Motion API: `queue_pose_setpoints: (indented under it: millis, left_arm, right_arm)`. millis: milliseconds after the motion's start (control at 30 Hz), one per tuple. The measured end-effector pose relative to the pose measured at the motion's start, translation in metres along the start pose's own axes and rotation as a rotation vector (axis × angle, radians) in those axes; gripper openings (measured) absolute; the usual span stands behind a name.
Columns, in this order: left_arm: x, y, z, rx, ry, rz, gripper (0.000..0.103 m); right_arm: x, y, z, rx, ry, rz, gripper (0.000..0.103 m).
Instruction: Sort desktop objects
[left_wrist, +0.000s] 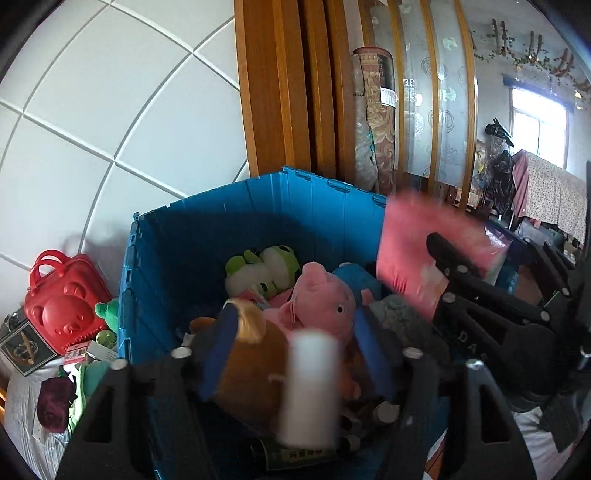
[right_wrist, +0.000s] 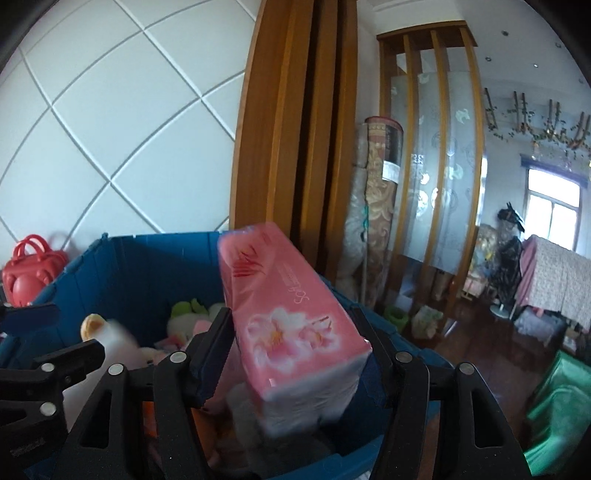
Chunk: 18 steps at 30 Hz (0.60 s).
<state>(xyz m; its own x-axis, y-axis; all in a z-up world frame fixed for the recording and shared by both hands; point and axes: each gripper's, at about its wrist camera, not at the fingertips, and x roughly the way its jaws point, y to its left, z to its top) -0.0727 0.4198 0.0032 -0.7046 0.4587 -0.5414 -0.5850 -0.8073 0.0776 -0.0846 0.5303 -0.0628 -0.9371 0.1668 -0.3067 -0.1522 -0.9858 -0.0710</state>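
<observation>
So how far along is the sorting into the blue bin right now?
Partly done: the blue bin already holds a pink pig plush and a frog plush. In hand: the pink tissue pack between the right jaws, seemingly slipping, and a blurred white bottle falling between the open left jaws. Left: the red bear case and clutter beside the bin.

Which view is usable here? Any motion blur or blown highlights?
Left wrist: the white bottle and pink tissue pack are motion-smeared, the window is blown out. Right wrist: the tissue pack is sharper, soft at its near end; the window is clipped too.
</observation>
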Motion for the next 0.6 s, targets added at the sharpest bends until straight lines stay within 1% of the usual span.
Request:
queue_pose_setpoints:
  millis: [33,100,200,300,467,500,567,600]
  left_arm:
    - [-0.002,0.001,0.000,-0.001,-0.008,0.000,0.078]
    - [-0.003,0.002,0.000,-0.005,-0.011,0.004,0.080]
    - [-0.007,0.007,-0.002,-0.030,-0.007,0.020,0.080]
    - [-0.014,0.014,-0.003,-0.045,-0.011,0.048,0.080]
    - [-0.040,0.033,-0.009,-0.096,-0.069,0.061,0.081]
    - [-0.045,0.036,-0.011,-0.102,-0.069,0.077,0.082]
    - [-0.055,0.040,-0.013,-0.107,-0.088,0.100,0.090]
    - [-0.061,0.041,-0.014,-0.107,-0.102,0.105,0.091]
  right_arm:
    - [0.001,-0.002,0.000,0.003,-0.003,-0.006,0.080]
    - [0.003,-0.007,0.003,0.010,-0.008,-0.007,0.099]
    - [0.001,-0.010,0.007,0.011,-0.009,0.002,0.103]
    - [-0.006,-0.007,0.007,0.008,0.010,0.017,0.103]
    - [-0.021,-0.009,0.005,0.047,0.056,0.068,0.103]
    - [-0.025,-0.009,0.005,0.054,0.068,0.081,0.103]
    - [-0.032,-0.006,0.005,0.065,0.083,0.102,0.103]
    - [-0.036,-0.005,0.005,0.070,0.089,0.107,0.103]
